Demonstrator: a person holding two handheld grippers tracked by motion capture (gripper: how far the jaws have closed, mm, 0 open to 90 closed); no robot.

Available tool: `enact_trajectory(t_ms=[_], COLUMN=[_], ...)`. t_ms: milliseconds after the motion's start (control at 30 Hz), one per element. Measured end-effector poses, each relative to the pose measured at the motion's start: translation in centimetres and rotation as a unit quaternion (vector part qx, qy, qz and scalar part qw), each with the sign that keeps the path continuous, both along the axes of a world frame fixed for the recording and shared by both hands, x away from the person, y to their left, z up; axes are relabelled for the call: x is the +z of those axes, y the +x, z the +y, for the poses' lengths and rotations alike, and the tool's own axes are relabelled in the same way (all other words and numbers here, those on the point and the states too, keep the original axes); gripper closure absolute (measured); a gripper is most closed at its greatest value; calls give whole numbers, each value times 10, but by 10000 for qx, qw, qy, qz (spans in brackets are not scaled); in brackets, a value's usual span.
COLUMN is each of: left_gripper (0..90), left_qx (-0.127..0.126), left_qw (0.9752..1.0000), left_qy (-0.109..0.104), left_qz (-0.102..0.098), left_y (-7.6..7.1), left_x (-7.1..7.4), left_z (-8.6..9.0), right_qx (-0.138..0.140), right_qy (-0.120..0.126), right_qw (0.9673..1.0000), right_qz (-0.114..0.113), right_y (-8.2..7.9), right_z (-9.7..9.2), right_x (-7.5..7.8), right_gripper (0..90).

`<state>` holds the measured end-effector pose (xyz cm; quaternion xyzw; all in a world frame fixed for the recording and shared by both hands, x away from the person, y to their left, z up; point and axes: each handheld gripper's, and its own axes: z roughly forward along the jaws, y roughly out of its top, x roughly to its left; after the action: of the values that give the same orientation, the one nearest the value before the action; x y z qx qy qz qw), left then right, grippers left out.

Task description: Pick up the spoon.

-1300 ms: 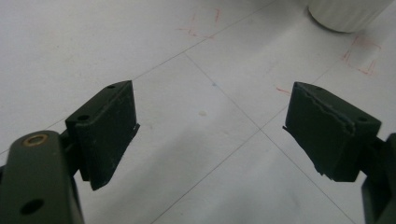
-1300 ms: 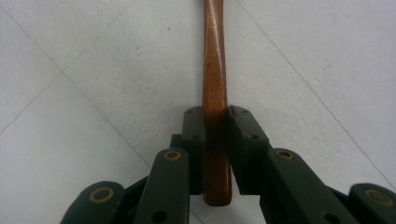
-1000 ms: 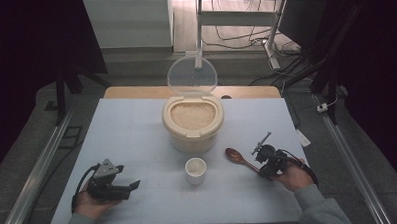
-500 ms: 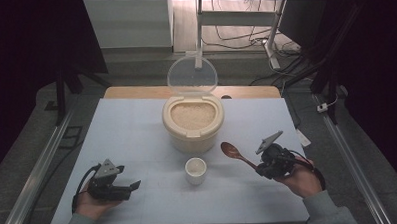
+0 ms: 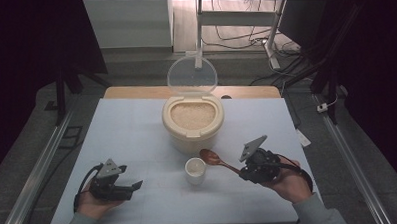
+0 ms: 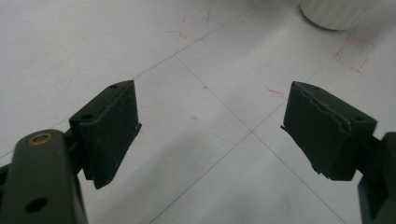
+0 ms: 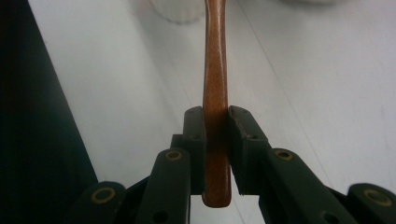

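A brown wooden spoon [image 5: 216, 159] is lifted off the table, its bowl just right of the small white cup [image 5: 195, 170]. My right gripper [image 5: 244, 171] is shut on the spoon's handle [image 7: 215, 107], which runs up between the two black pads. Behind the cup stands a cream rice container [image 5: 192, 121] full of rice, its clear lid [image 5: 191, 76] tipped up. At the front left my left gripper [image 5: 134, 188] rests low over the table, jaws wide apart with nothing between them [image 6: 210, 135]; the white cup's base [image 6: 336, 11] is at that view's top right.
The white table top [image 5: 132, 139] has bare room on the left and right of the container. A dark edge [image 7: 42, 140] of the table runs close to the right gripper. Metal rails flank the table; cables and a stand lie beyond its far edge.
My right gripper has risen and moved left with the spoon, bringing the spoon's bowl nearer the cup. The left gripper has stayed put.
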<state>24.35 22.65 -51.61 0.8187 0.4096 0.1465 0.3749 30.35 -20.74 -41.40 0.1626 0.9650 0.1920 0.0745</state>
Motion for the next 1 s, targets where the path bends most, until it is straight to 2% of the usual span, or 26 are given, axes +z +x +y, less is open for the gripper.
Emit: enact_trajectory(t_ms=[200,300,333,467,567,733,933,967,1000], left_gripper=[182,184,185,189,194,204,229,234,240], left_qx=[-38,-81,-149,-333,-505,-800,-1179,-1179,-1306], left_qw=[10000,9999,9997,9986,9974,9945,9898,9898,9879], left_qy=[-27,-45,-57,-101,-134,-49,220,220,305], left_qz=[-60,-112,-199,-390,-505,-676,-768,-768,-774], left_y=[-1,-3,-5,-11,-16,-20,-14,-14,-9], left_x=[5,9,15,30,41,58,74,74,78], left_z=[-2,-4,-7,-15,-22,-39,-69,-69,-79], right_qx=[278,400,531,651,747,852,1008,981,997], right_qy=[1,-73,-99,-230,-310,-361,-420,-406,-419], right_qw=[9996,9992,9985,9976,9967,9957,9940,9943,9941], right_qz=[-34,-25,-3,0,29,19,-33,-10,-27], right_y=[0,0,0,0,1,-1,-2,-3,-3], right_z=[24,33,43,58,67,76,83,84,85], right_x=[-2,-3,-5,-5,-5,-7,-8,-8,-8], right_gripper=[772,772,772,772,772,772,772,772,772])
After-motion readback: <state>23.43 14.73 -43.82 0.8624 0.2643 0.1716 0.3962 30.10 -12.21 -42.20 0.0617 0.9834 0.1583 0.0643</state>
